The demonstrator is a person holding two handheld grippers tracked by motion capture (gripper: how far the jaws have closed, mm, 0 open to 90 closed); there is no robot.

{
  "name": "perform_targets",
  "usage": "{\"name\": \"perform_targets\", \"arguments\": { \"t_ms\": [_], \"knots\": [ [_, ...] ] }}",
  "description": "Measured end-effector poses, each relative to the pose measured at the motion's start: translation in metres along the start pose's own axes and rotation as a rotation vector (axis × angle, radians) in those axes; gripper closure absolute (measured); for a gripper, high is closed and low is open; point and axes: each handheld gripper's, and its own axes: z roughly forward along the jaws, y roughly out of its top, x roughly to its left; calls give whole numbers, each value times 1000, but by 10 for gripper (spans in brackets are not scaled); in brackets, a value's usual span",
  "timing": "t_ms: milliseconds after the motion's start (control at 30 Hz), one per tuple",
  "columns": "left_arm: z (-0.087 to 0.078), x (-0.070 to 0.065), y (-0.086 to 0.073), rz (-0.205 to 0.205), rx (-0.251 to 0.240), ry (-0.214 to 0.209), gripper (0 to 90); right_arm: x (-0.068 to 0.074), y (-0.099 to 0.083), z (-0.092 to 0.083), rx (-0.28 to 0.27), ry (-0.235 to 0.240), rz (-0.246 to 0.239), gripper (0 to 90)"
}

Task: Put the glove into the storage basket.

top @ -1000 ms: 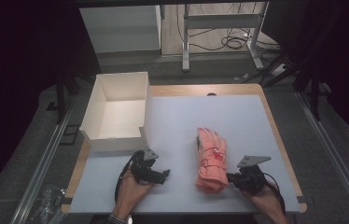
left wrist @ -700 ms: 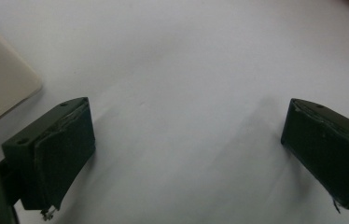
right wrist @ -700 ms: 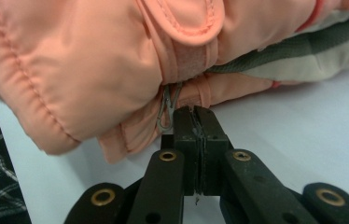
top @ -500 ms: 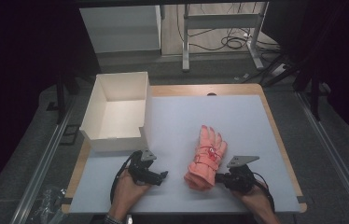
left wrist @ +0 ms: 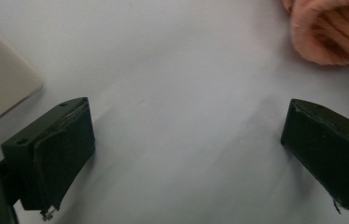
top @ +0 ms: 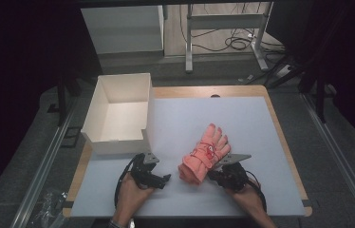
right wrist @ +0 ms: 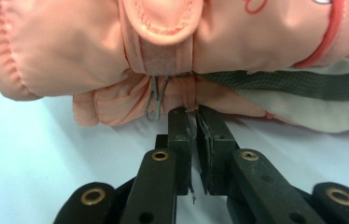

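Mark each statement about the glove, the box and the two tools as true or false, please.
1. The right tool is shut on the pink glove. True.
2. The left tool is shut. False: its jaws stand wide apart over bare table.
3. The white box holds the glove. False: the glove lies on the table, to the right of the box.
4. A small metal clip hangs at the glove's cuff. True.
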Motion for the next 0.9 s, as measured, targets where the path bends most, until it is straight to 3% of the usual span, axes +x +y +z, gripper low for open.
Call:
{"name": "perform_targets", "arguments": {
  "t_ms": [500,633,900],
  "knots": [
    [0,0,-1,-3,-6,-4,26,-5,13,16,-27,-23,4,837],
    [0,1,-1,-5,-5,-6,26,-5,11,14,-32,-24,0,835],
    [0,1,0,-10,-6,-8,29,-10,3,-2,-43,-41,-10,741]
  ]
}}
